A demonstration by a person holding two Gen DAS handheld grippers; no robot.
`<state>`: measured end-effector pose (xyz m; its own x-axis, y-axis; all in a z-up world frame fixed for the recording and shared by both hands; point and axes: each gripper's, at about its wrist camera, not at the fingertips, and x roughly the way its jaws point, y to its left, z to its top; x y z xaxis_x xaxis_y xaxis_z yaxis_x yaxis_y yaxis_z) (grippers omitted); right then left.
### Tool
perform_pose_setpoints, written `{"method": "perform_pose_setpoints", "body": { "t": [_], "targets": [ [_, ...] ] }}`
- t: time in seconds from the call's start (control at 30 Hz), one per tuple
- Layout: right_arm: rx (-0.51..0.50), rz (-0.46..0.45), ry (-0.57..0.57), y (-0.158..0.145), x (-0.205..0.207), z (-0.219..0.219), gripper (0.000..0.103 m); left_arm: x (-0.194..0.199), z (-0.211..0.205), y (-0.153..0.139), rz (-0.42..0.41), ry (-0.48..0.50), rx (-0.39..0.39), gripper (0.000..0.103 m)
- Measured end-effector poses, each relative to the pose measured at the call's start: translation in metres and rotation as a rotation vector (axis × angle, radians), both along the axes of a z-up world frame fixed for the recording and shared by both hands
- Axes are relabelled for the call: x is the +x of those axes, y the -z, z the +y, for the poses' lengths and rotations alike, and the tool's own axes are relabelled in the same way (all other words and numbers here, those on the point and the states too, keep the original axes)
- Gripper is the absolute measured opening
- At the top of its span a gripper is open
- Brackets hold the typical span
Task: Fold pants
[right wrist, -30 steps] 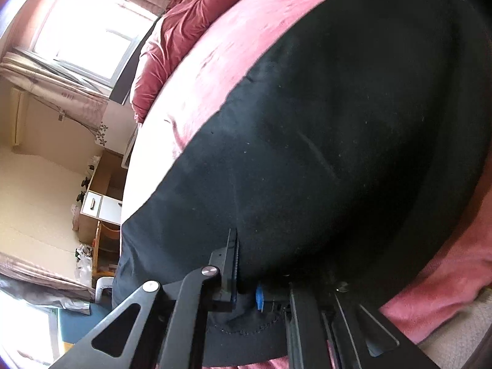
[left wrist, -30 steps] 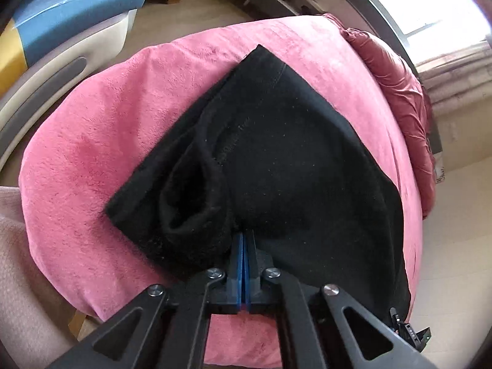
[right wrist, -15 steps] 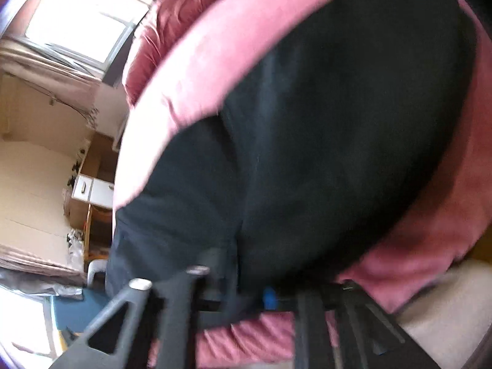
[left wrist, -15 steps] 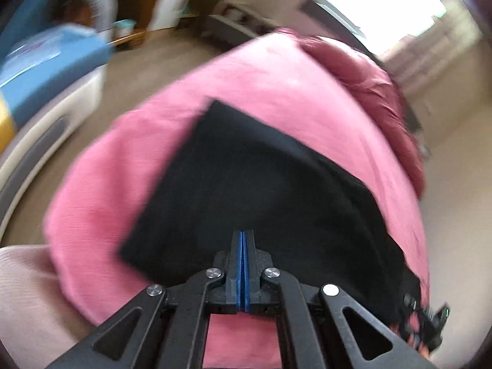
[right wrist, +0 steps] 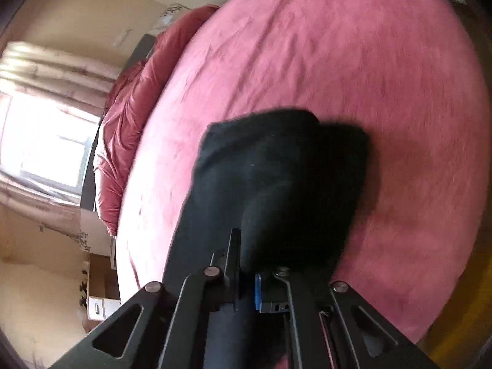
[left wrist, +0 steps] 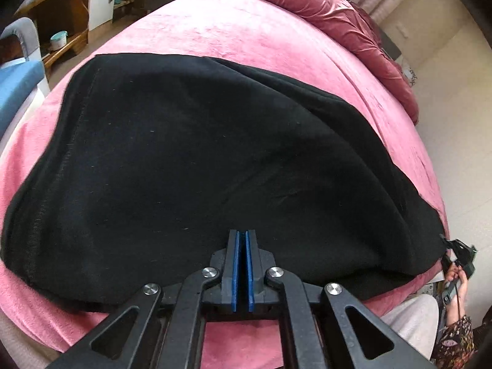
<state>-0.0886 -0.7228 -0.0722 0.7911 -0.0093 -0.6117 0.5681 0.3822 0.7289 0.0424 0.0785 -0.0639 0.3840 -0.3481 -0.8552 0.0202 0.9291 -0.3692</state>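
left gripper [left wrist: 243, 243]: blue pads nearly together, only a thin slit between them and no cloth visible in that slit; it sits low over the near edge of the pants [left wrist: 196, 166]. right gripper [right wrist: 246, 264]: clamped on a bunched end of the pants [right wrist: 276, 184], with black fabric filling the space between its fingers and draping forward over them.

position of the work: in the left wrist view the pants lie as a broad black layer on the pink bed cover [left wrist: 246, 30], one stitched seam running along the left side, the far edge raised in a soft ridge. in the right wrist view the held portion hangs off the bed cover [right wrist: 369, 61]; that view is blurred, so the exact part held cannot be identified. a crumpled dark red quilt [left wrist: 338, 21] lies along the far side of the bed, clear of the garment.

progress, as a judgement: the garment appears already doubled into a wide slab, so at least one fold looks complete. a further fold seems to be in hand, the right side carrying an end across. remaining: lay that end down, align edges, flatten the ridge, release.
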Motion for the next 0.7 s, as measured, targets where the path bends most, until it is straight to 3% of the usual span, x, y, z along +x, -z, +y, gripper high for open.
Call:
{"method": "perform_pose_setpoints", "body": {
  "t": [0.07,0.17,0.23,0.3,0.4,0.5,0.63,0.7],
  "targets": [
    [-0.092,0.027,0.008,-0.009,-0.006,0.0,0.007,-0.001,0.003,0.001,0.004,-0.008,-0.012,0.004],
    [-0.122,0.179,0.002,0.008,-0.005,0.0,0.015,0.004,0.001,0.0,0.01,-0.019,-0.031,0.004],
    [-0.133,0.179,0.003,0.003,-0.01,0.01,0.02,0.001,0.009,-0.003,0.006,-0.019,-0.036,0.004],
    [-0.152,0.179,-0.022,-0.013,-0.019,0.03,0.04,-0.005,0.015,-0.007,-0.014,-0.025,-0.039,0.004],
    [-0.217,0.17,-0.082,-0.046,-0.025,0.086,0.042,-0.012,0.027,-0.014,-0.054,-0.044,-0.042,0.004],
    [-0.166,0.095,-0.343,-0.062,-0.01,0.162,0.042,-0.02,0.034,-0.015,-0.081,-0.063,-0.049,0.005],
    [-0.002,0.06,-0.785,-0.048,0.022,0.286,0.041,-0.038,0.043,-0.016,-0.11,-0.076,-0.058,0.007],
    [0.049,0.082,-0.871,-0.033,0.031,0.33,0.041,-0.05,0.044,-0.021,-0.124,-0.067,-0.031,0.008]
  ]
}}
